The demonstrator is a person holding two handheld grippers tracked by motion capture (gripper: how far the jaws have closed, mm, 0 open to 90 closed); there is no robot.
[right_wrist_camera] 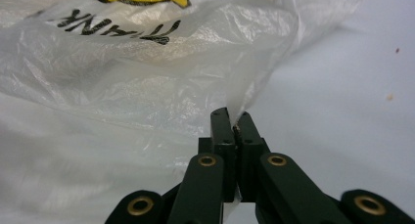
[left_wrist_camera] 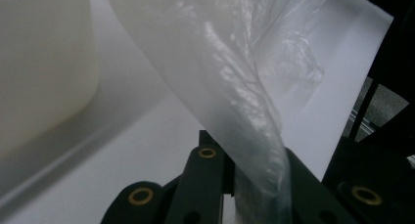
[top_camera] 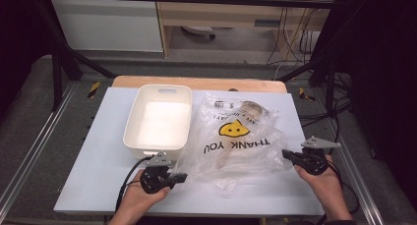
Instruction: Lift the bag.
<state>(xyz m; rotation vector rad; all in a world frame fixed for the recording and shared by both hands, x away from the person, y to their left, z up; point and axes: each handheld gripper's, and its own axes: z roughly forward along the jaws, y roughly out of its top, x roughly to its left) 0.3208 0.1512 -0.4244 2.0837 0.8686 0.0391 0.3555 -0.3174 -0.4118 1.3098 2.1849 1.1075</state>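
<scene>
High view: plastic bag point(top_camera: 236, 139) lies on the white table point(top_camera: 88, 176) just right of the empty tub point(top_camera: 160, 119), something pale inside it. Left gripper point(top_camera: 179, 177) and right gripper point(top_camera: 287, 155) pinch its near corners; emptying looks not yet done.

Left gripper view: jaws clamped on film.

Right gripper view: same. Free table on both sides; table edge near right hand.
</scene>
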